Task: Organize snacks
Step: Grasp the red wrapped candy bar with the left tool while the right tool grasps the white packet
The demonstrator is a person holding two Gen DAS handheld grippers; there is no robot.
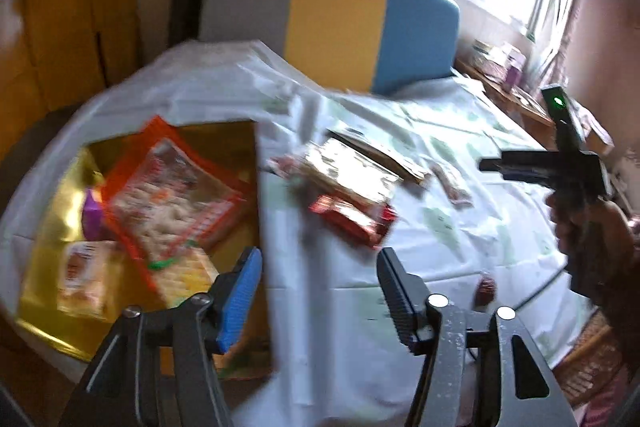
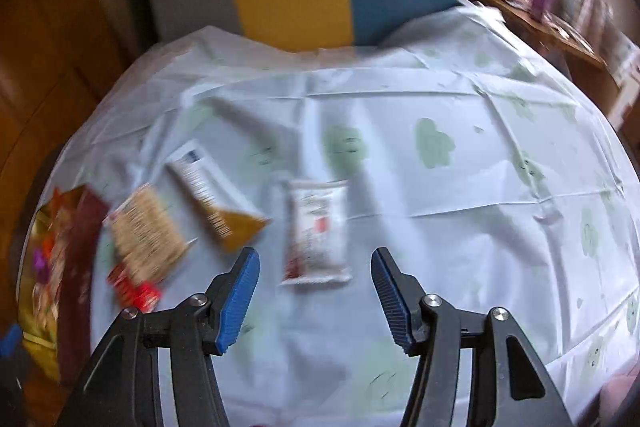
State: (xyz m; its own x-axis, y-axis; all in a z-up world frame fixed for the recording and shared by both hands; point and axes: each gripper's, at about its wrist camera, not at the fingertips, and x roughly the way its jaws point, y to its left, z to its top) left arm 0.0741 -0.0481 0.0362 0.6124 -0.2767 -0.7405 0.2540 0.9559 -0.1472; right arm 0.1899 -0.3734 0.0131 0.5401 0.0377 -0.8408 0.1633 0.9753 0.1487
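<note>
A gold box [image 1: 52, 227] at the table's left holds an orange snack bag [image 1: 172, 199], a purple item [image 1: 93, 213] and a cracker pack [image 1: 86, 279]. My left gripper [image 1: 320, 295] is open and empty beside the box's right wall. A foil pack [image 1: 348, 175] on a red pack [image 1: 352, 221] lies ahead of it. My right gripper [image 2: 316, 295] is open and empty, just short of a white bar packet [image 2: 318, 231]. To its left lie a white-and-gold packet [image 2: 216, 195], a cracker pack [image 2: 146, 239] and a red pack [image 2: 134, 291].
The table has a white cloth [image 2: 440, 227] with green prints. A grey, yellow and blue chair back [image 1: 332, 27] stands behind it. A wooden desk [image 1: 516, 99] with clutter is at the right. A small dark red sweet [image 1: 485, 289] lies near my left gripper. The other hand-held gripper [image 1: 560, 163] shows at right.
</note>
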